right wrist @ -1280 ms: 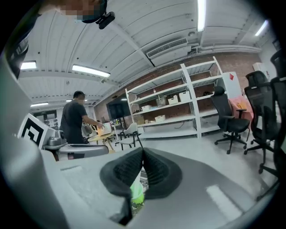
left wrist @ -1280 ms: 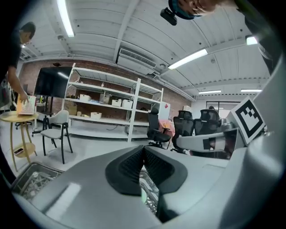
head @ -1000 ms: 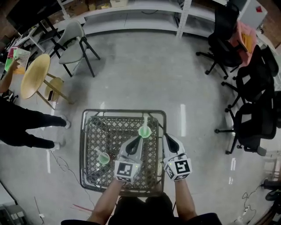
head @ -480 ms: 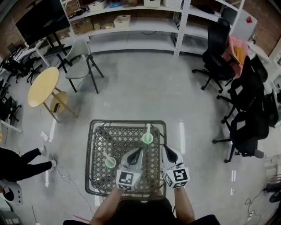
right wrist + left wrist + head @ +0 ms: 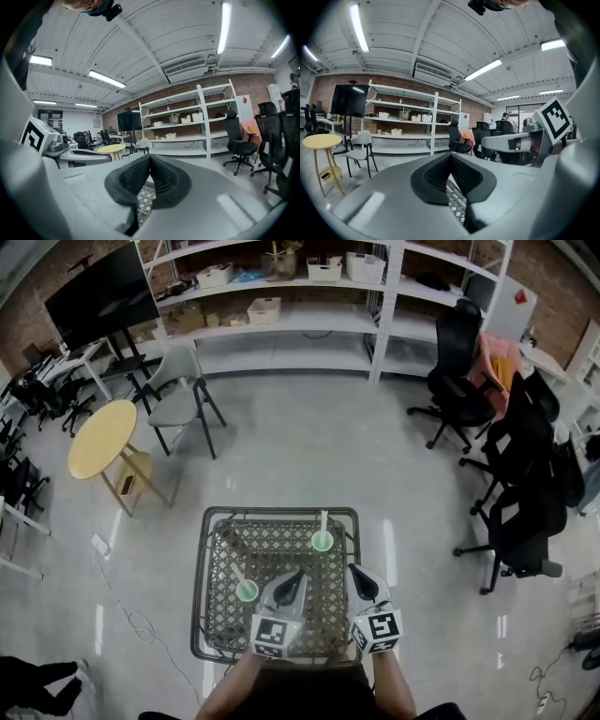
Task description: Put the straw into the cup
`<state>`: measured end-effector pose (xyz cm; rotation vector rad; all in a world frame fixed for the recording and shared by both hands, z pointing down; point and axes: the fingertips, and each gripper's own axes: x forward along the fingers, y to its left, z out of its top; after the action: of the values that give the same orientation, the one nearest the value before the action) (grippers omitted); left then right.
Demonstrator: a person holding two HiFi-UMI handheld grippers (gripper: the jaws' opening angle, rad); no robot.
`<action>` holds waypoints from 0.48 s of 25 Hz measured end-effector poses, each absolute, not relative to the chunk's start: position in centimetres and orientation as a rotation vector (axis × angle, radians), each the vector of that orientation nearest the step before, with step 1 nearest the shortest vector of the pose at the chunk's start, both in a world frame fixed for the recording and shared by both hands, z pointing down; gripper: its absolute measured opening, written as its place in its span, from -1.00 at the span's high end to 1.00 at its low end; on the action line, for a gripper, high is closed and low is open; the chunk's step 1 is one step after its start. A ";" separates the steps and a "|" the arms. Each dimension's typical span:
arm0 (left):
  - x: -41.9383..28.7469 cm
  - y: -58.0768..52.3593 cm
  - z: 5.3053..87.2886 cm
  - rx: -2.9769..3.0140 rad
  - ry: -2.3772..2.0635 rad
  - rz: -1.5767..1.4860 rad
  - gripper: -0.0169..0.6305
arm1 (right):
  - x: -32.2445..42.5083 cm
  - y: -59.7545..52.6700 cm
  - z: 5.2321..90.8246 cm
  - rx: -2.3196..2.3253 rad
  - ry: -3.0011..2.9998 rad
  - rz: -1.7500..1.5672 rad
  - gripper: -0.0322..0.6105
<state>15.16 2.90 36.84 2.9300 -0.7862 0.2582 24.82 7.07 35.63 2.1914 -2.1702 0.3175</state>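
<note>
Holding both pairs of jaws pressed fully together with nothing between them, I have my left gripper (image 5: 295,576) and right gripper (image 5: 359,574) side by side over the near edge of the woven wire tabletop (image 5: 272,549). Both point toward the top of the head view.

What my next move turns on lies ahead of the tips. One green cup (image 5: 322,541) sits toward the upper right of the tabletop, above and roughly between my two tips. A pale straw (image 5: 323,521) already stands in it, its long axis close to upright and its free end toward the top of the frame. A second green cup (image 5: 247,591) sits at the left, just beside my left gripper and well apart from the right one. It seems to hold a thin straw slanting to the upper left, though that is too small to be sure.

I see no loose straw on the tabletop. I judge the placing done, with neither hand having anything left to fetch.
</note>
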 end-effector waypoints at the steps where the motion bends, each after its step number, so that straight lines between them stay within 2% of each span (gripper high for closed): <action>1: 14.8 3.2 36.8 2.933 -0.783 0.258 0.93 | 24.5 7.4 35.7 2.189 -2.169 0.317 0.89; 12: 12.1 5.7 36.1 2.945 -0.785 0.250 0.93 | 21.5 10.2 35.9 2.176 -2.152 0.324 0.89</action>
<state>12.11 5.68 36.14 2.9453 -0.7851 0.2500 21.47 10.25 35.90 2.1764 -2.1517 0.3238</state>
